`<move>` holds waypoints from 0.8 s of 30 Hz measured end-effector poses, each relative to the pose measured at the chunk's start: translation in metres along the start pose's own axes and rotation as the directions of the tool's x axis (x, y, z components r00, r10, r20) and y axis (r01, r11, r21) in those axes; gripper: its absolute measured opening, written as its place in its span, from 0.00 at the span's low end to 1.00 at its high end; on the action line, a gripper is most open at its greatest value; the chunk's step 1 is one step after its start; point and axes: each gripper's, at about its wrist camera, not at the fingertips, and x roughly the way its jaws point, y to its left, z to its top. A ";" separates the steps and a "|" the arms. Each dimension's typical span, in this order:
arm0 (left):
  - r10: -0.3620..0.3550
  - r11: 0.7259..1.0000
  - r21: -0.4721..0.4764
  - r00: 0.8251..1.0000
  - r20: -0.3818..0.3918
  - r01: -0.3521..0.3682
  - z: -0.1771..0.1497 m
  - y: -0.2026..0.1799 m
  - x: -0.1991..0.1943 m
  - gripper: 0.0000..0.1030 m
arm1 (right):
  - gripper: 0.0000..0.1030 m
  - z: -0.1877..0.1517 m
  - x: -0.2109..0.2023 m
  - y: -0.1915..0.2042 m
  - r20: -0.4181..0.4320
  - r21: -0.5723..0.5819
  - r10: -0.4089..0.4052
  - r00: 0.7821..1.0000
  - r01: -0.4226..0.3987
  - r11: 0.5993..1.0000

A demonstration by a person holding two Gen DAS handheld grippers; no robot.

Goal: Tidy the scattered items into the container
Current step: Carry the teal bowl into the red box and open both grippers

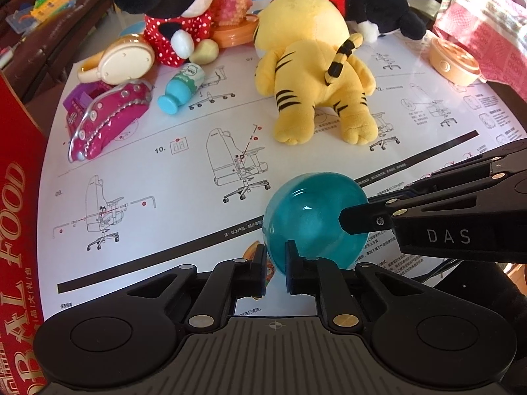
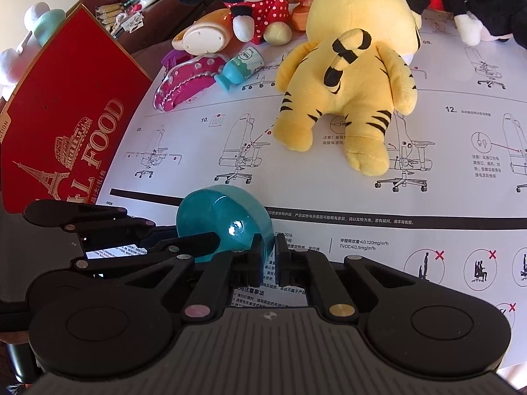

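White chair-assembly sheet (image 1: 184, 197) over the table, sofa (image 1: 66, 33) behind. Teal half-shell (image 1: 313, 217) pinched at rim by left gripper (image 1: 276, 263) and right gripper (image 2: 269, 256).

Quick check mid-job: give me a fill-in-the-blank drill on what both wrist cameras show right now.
1. Both grippers, left and right, pinch the rim of a translucent ____ bowl.
2. The plush tiger is yellow with ____ stripes.
3. The small toy bottle lies on its ____.
4. The big box at the left edge is ____.

Missing words: teal; black; side; red
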 end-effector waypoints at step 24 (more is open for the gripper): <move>0.087 0.990 -0.127 0.969 0.231 -0.058 0.018 0.030 -0.103 0.04 | 0.07 0.035 -0.072 0.064 0.202 -0.203 0.061 0.977 -0.019 0.979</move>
